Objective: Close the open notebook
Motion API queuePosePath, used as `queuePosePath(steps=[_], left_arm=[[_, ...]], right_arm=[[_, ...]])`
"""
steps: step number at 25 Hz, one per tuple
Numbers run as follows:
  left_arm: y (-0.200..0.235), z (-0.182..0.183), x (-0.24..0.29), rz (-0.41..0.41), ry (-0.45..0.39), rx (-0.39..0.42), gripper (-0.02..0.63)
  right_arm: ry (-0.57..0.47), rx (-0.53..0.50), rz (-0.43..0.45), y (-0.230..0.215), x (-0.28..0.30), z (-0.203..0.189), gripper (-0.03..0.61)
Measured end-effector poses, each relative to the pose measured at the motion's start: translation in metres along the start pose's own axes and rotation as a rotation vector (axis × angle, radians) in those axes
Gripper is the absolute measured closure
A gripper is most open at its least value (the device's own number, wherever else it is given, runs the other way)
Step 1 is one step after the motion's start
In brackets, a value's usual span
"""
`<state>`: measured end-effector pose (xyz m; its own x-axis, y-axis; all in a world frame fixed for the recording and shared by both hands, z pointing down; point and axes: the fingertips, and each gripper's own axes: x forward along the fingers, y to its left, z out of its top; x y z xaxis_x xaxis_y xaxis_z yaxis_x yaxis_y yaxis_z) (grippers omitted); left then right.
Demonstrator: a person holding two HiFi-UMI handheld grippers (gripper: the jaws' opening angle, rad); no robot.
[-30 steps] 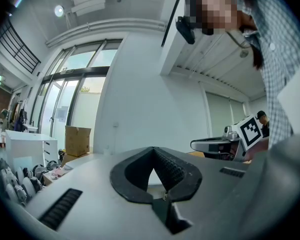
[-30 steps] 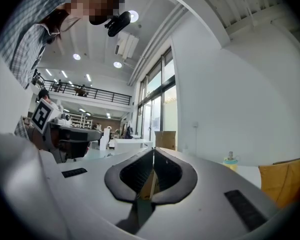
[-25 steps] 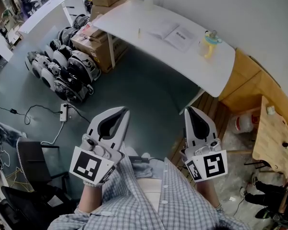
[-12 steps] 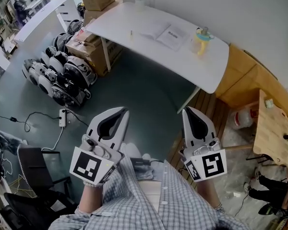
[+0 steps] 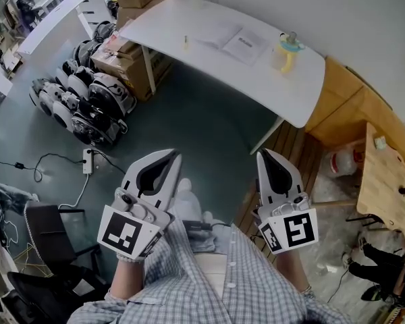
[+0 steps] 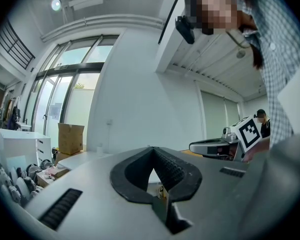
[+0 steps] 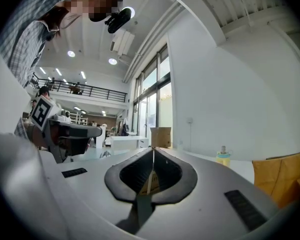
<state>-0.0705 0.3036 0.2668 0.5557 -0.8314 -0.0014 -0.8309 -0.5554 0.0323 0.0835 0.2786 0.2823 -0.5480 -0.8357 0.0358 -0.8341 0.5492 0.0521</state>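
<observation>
Notebook [image 5: 231,40] open; left gripper [image 5: 173,154], right gripper [image 5: 264,153] closed.

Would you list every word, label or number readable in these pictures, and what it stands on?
Nothing can be read.
Notebook: dark print on its right page, too small to read.
Left gripper and right gripper: square markers only, no letters.

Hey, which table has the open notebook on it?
The curved white table straight ahead: the notebook lies open on it, left of a yellow bottle. The wooden table on the right shows no notebook.
</observation>
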Motion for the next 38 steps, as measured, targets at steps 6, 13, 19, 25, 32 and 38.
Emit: queuePosePath(steps=[6,13,19,25,32,38], left_arm=[[0.014,-0.001,0.010,-0.003,0.005,-0.006,0.606],[0.040,-0.005,0.032,-0.012,0.012,-0.019,0.606],[0.059,-0.004,0.057,-0.043,0.010,-0.019,0.606],[0.083,0.000,0.076,-0.061,0.006,-0.018,0.606],[0.112,0.005,0.094,-0.082,-0.011,-0.014,0.606],[0.137,0.008,0.107,-0.100,-0.020,-0.014,0.606]], right_arm=[[0.015,-0.004,0.008,0.000,0.019,-0.002,0.555],[0.021,-0.004,-0.004,-0.008,0.047,-0.003,0.555],[0.031,-0.009,-0.027,-0.019,0.073,-0.004,0.555],[0.027,-0.016,-0.050,-0.028,0.099,0.001,0.555],[0.024,-0.034,-0.069,-0.030,0.132,0.006,0.555],[0.027,-0.041,-0.091,-0.032,0.156,0.010,0.555]])
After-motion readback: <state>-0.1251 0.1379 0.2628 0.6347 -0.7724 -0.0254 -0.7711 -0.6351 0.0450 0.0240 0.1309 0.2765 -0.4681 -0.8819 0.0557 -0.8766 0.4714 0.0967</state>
